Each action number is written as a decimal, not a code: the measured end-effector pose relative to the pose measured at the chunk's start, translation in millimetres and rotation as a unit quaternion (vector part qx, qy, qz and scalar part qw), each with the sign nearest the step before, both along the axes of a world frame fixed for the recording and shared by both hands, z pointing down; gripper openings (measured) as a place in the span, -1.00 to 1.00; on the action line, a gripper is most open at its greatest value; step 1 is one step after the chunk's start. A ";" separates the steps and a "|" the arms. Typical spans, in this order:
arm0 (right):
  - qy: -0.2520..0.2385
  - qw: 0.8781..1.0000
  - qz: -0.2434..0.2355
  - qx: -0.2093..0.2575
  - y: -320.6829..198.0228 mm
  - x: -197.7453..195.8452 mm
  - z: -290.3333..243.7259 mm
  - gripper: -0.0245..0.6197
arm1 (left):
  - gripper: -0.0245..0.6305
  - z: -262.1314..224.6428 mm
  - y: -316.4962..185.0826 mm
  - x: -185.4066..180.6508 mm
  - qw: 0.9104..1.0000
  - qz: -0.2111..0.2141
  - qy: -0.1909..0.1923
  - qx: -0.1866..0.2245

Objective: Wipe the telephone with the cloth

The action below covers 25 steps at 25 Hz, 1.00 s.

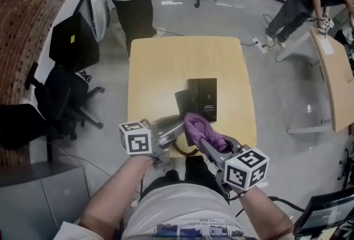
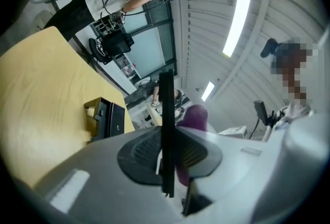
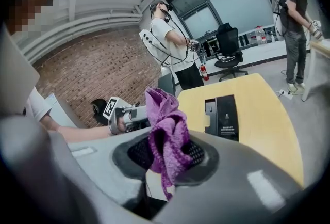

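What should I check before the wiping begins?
1. Left tool grips the telephone: ok, the thin black slab is clamped edge-on between its pads.
2. Right tool holds the purple cloth: ok, it is pinched in the jaws.
3. Cloth spread out for wiping: not ok, it is bunched, with a tail hanging down.
4. Cloth touching the telephone: cannot tell. They are close, but no view shows contact.
5. Black box out of the way: ok, it lies on the table beyond both tools.
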State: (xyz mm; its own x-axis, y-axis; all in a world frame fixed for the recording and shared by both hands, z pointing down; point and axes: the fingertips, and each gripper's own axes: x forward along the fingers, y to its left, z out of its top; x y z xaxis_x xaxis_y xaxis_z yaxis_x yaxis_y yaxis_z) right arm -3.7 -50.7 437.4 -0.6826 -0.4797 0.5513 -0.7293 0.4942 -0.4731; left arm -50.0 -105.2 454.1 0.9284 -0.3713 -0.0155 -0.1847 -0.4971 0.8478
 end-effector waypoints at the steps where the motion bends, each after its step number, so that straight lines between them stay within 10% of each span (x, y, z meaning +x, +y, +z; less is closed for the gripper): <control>1: 0.001 1.000 0.001 -0.004 4.0 3.0 3.6 -0.66 | -0.67 -0.3 -0.6 1.1 1.000 0.001 0.000 0.001; 25: -0.062 0.998 0.005 0.032 -49.6 -13.4 -50.2 -0.66 | -0.67 10.6 33.0 34.9 0.997 0.071 -0.031 0.018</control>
